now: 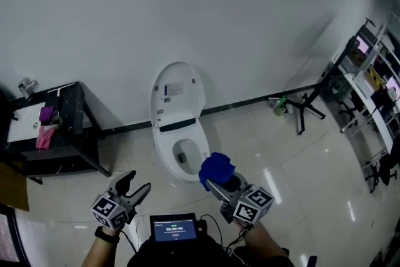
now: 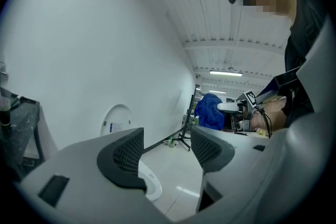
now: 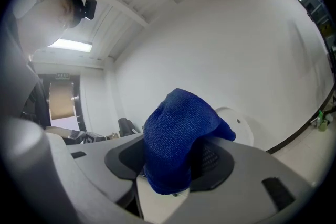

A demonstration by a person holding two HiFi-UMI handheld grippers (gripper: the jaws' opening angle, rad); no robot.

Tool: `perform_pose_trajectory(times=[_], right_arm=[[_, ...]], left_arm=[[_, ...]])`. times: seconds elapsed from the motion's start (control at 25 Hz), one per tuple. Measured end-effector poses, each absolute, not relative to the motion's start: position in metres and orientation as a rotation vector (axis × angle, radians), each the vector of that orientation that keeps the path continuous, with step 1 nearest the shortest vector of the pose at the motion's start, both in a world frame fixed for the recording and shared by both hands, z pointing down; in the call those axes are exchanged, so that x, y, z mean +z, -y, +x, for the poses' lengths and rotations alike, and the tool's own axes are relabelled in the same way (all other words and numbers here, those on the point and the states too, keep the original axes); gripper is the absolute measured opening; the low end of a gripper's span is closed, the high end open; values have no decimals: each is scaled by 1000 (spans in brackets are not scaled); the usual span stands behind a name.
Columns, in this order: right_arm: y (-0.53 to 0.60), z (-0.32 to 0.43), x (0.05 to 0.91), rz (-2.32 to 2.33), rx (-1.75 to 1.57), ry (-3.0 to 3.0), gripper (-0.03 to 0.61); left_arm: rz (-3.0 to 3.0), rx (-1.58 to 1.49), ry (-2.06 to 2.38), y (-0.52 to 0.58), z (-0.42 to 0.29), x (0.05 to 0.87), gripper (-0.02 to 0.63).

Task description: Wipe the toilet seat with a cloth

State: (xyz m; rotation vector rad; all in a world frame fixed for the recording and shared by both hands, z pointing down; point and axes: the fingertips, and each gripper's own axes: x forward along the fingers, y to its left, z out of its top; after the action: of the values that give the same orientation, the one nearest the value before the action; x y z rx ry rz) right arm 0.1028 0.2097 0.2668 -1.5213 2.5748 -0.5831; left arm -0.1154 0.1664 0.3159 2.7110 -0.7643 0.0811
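Note:
A white toilet stands against the wall with its lid raised and the seat ring down around the bowl. My right gripper is shut on a blue cloth, held just right of the bowl's front edge. In the right gripper view the blue cloth bulges out between the jaws, with the toilet lid behind it. My left gripper hovers open and empty to the left of the toilet's front. The left gripper view shows the toilet lid and the blue cloth beyond the gripper.
A dark side table with pink and purple items stands left of the toilet. A black tripod stand and a small bottle sit by the wall at right. Shelving racks fill the far right. A tablet hangs at my chest.

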Motion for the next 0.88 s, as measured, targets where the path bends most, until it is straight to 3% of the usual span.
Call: perform_pose_trajectory(times=[0.88], right_arm=[[-235, 105, 245, -1470, -550, -2606, 232]], left_arm=[[2739, 19, 827, -185, -112, 297, 284]])
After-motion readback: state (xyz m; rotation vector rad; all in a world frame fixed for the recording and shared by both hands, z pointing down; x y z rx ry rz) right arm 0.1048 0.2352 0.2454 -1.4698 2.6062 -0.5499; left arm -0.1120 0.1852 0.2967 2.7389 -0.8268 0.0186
